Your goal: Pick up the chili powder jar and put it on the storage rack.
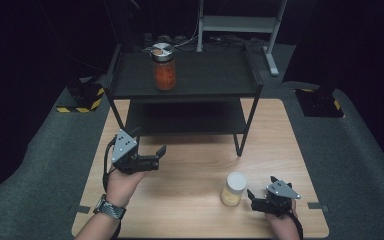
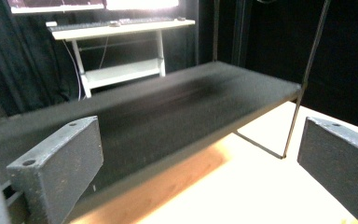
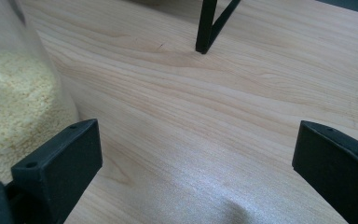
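The right tongs (image 1: 254,196), wide open and empty, sit just beside the pale jar (image 1: 233,189) on the worktop (image 1: 190,165) (left tongs (image 1: 159,156) likewise open, empty), so closing around it likely comes next.

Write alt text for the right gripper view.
The right gripper is open, its two black jaws wide apart over a light wooden table. A clear jar of pale yellow grains stands at the left edge beside the left jaw, and a black shelf leg meets the table farther back.
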